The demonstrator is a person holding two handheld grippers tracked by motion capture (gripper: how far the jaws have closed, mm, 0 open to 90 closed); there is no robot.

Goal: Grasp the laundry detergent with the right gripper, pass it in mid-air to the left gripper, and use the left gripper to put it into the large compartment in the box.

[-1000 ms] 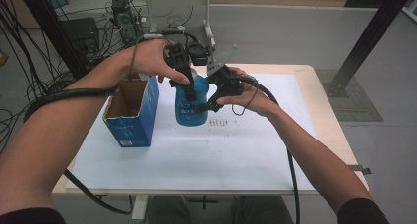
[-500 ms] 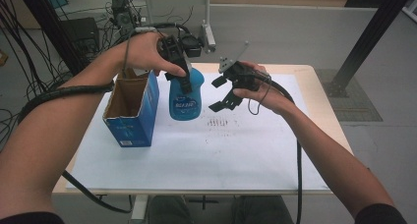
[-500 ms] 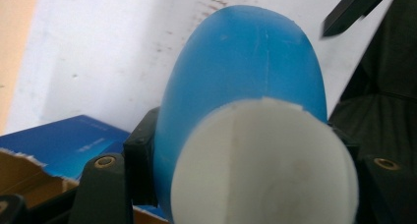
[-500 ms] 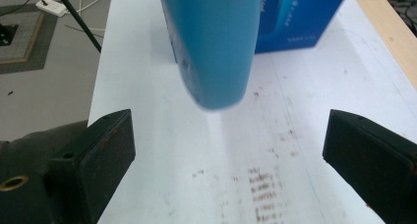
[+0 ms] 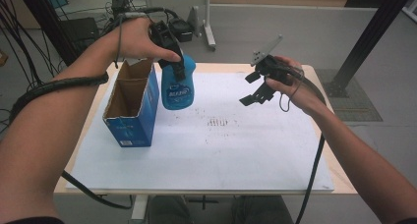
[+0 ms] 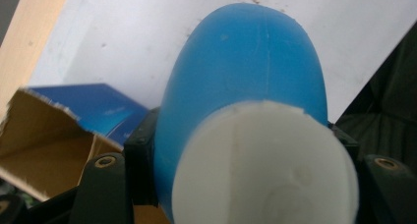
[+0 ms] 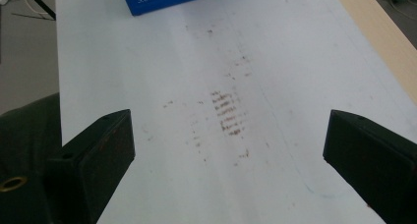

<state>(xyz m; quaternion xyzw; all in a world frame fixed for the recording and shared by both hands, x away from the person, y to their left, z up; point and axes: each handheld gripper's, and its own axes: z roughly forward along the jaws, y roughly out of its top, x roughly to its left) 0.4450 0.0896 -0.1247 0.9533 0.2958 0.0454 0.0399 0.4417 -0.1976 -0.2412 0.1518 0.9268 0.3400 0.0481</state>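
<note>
A white sheet covers the wooden table [image 5: 339,182]. The left gripper [image 5: 172,62] squeezes the top of the blue bottle [image 5: 176,89] and holds it in the air, just beside the open blue box [image 5: 133,121], maybe so it can go inside. The right gripper [image 5: 253,89] is wide open, holding nothing, off to the side out of the way.
</note>
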